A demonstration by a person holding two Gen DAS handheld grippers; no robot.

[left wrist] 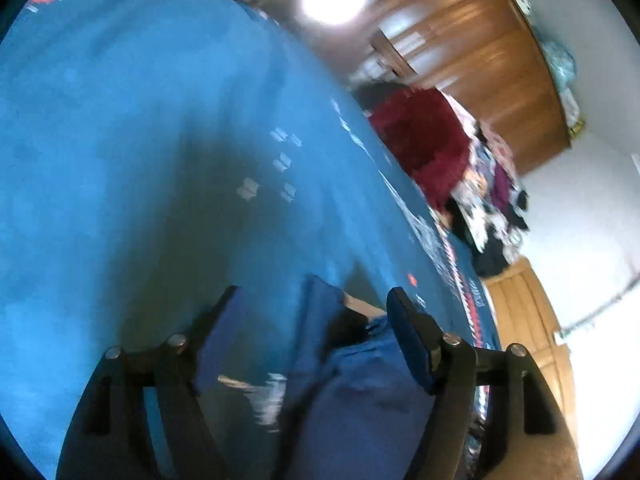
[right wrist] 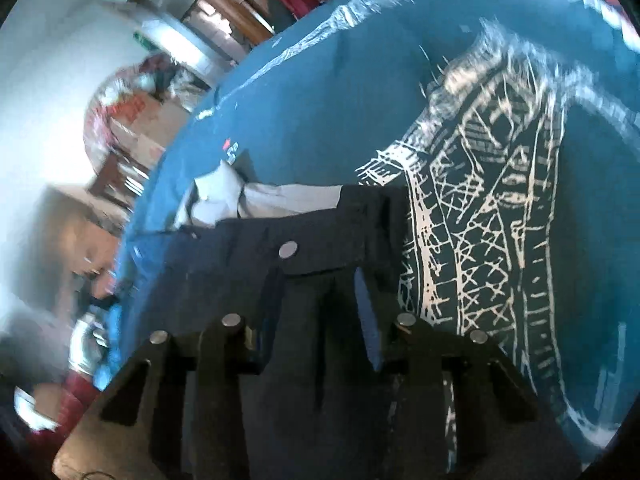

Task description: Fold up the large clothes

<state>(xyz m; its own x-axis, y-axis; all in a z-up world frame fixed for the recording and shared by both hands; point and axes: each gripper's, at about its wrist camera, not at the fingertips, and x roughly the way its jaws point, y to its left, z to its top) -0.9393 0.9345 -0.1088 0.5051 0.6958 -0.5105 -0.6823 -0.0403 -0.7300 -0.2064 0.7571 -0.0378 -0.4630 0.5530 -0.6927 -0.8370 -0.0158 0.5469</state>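
Observation:
The garment is a pair of dark navy trousers (right wrist: 320, 232) with a metal button (right wrist: 289, 249) on the waistband and pale pocket lining (right wrist: 260, 196) showing past it. They lie on a blue bedspread (right wrist: 320, 100). My right gripper (right wrist: 320, 280) is shut on the bunched waistband, its blue-padded fingers (right wrist: 366, 308) close together. In the left wrist view a fold of the same navy cloth (left wrist: 352, 392) lies between the fingers. My left gripper (left wrist: 312, 296) stands open, jaws wide apart. The view is blurred.
The bedspread (left wrist: 120, 140) carries a white lattice print (right wrist: 480, 200). A maroon blanket (left wrist: 420, 148) and a heap of mixed clothes (left wrist: 492, 192) lie at the bed's far side. A wooden wardrobe (left wrist: 460, 48) stands behind them, against white walls.

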